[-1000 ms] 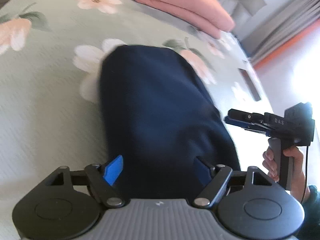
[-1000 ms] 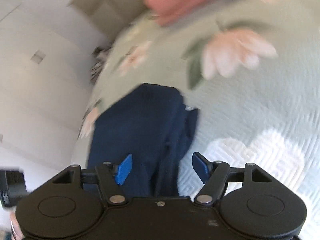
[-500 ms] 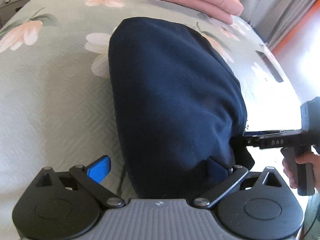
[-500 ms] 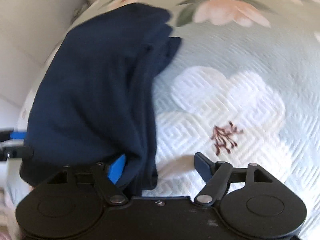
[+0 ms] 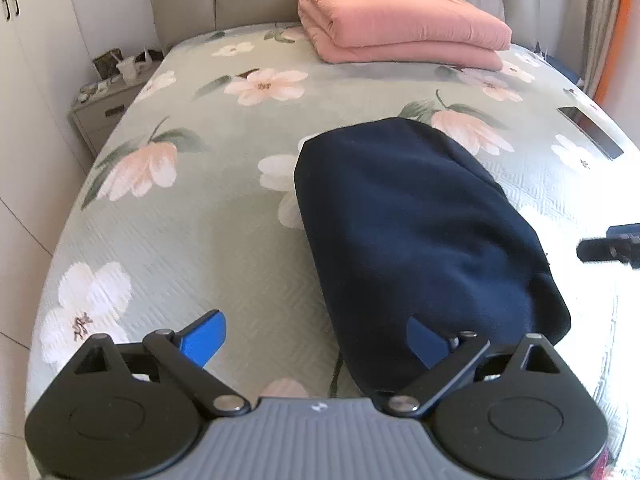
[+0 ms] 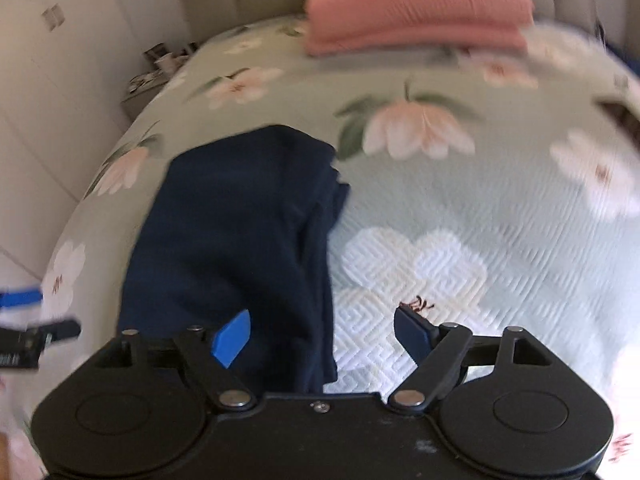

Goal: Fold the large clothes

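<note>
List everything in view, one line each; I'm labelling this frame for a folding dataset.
Garment: one, navy, folded, lying mid-bed.
Quilt: one, pink, folded, at the bed's head.
Bedspread: one, pale green with pink and white flowers, covering the bed.
Nightstand: one, grey, beside the bed, small clutter on top.
Phone-like slab: one, dark, near the far bed edge.
Left gripper: black, blue pads, open, empty.
Right gripper: black, blue pads, open, above the garment's edge.

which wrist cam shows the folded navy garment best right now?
Left wrist. It is sharp and shows the navy garment nearly whole on the floral bedspread, only its near edge behind the gripper. The right wrist view is motion-blurred; it shows the garment's layered right edge, with the near end hidden behind the gripper body.
</note>
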